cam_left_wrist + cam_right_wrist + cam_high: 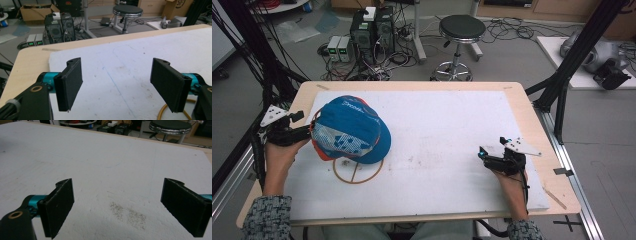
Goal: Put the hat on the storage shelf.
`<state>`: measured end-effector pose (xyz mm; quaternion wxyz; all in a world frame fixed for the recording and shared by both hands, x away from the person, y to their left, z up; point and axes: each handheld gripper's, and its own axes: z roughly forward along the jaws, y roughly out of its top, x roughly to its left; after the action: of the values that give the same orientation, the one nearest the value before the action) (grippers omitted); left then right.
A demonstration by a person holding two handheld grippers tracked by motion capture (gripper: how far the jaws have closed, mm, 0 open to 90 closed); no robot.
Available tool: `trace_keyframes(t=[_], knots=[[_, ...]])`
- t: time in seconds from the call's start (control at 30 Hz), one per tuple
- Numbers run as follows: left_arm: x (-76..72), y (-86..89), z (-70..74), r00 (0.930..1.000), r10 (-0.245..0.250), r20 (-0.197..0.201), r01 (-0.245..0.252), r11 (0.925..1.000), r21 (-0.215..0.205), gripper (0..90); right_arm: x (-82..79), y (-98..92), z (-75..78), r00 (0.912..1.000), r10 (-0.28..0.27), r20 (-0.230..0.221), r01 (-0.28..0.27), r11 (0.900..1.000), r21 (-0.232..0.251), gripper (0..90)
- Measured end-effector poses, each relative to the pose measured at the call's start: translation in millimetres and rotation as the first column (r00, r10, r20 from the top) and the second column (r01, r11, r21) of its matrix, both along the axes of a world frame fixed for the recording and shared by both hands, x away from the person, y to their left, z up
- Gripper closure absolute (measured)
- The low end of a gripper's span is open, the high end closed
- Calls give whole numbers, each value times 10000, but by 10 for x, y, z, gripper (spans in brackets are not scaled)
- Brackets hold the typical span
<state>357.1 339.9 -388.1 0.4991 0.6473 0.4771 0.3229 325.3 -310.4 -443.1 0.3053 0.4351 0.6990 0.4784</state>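
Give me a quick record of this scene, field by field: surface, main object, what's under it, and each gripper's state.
surface: white foam mat on a wooden table
main object: blue cap, left side of mat
under cap: wooden ring stand, partly covered
left gripper: open, nothing between jaws, beside cap
right gripper: open, empty, over bare mat

Even, soft indoor light, faint shadows, slightly grainy, mildly blurred pictures.

Blue cap (349, 129) w/ white lettering, white-patterned side panel & orange trim is seen on the white pad, left side of table, crown up, brim toward centre. An orange ring (357, 172) is partly covered by it, near edge.
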Motion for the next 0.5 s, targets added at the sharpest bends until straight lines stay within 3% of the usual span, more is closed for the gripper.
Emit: trace_keyframes(t=[0.5], knots=[[-21,-25,-79,9996,-139,-249,143,9998,166,263,5,5,3,10000,-2,32,2,10000,16,105]])
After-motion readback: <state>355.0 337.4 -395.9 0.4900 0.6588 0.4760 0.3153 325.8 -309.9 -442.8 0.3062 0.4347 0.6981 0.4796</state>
